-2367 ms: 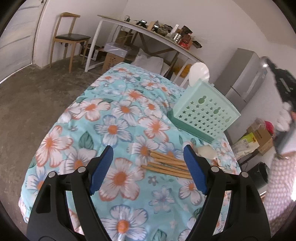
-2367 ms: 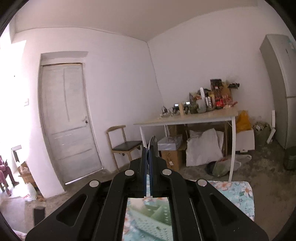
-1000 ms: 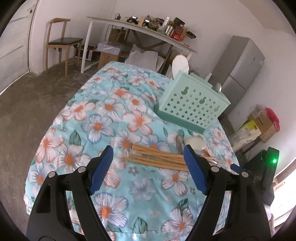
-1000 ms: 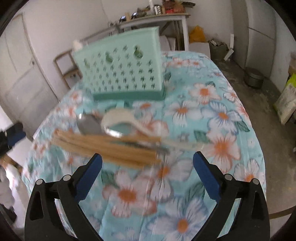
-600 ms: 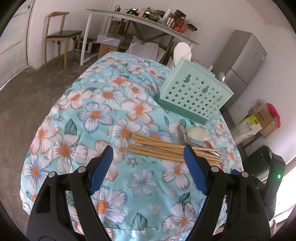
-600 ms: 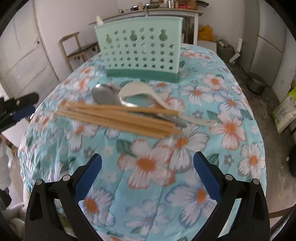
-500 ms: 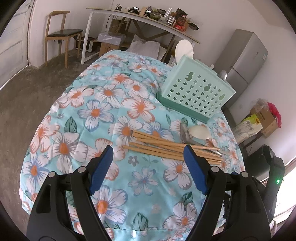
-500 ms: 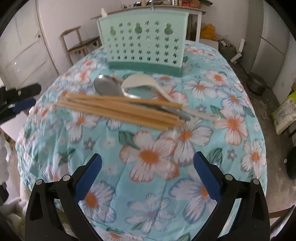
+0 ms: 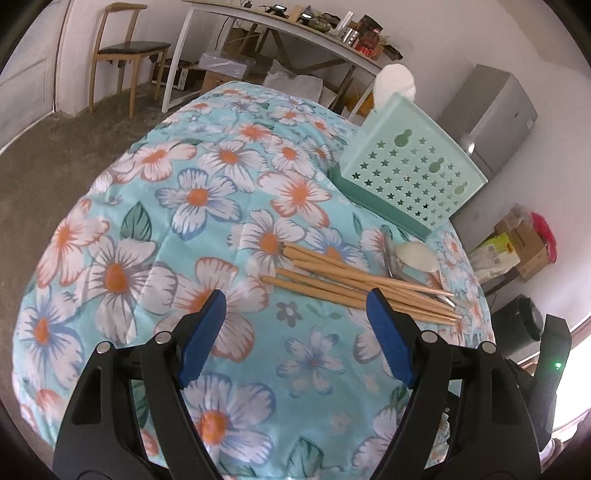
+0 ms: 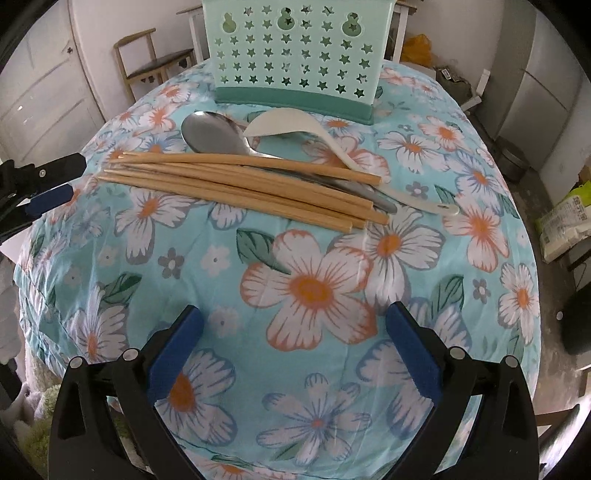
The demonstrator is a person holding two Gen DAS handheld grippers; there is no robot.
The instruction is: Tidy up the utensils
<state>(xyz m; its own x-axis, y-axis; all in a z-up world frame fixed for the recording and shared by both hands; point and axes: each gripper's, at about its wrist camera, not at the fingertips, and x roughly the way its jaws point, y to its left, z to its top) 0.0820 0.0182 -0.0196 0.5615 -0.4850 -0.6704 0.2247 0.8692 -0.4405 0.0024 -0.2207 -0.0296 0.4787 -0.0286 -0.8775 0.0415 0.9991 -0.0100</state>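
Observation:
Several wooden chopsticks (image 10: 236, 181) lie in a loose bundle on the floral tablecloth (image 10: 310, 280), also in the left wrist view (image 9: 354, 280). A metal spoon (image 10: 214, 131) and a white ceramic spoon (image 10: 291, 123) lie just behind them, partly under the chopsticks. A mint green utensil basket (image 10: 295, 51) with star holes stands behind; in the left wrist view (image 9: 410, 173) a white spoon head sticks out of it. My right gripper (image 10: 295, 350) is open and empty, short of the chopsticks. My left gripper (image 9: 295, 332) is open and empty, near the chopstick ends.
The table edge drops off on all sides to a concrete floor. A wooden chair (image 9: 125, 51), a white work table with clutter (image 9: 295, 33) and a grey fridge (image 9: 487, 110) stand behind. The left gripper shows at the left of the right wrist view (image 10: 40, 184).
The right gripper swung down from facing the room, opened, and moved closer to the utensils. The left gripper drifted nearer the chopsticks and stays open.

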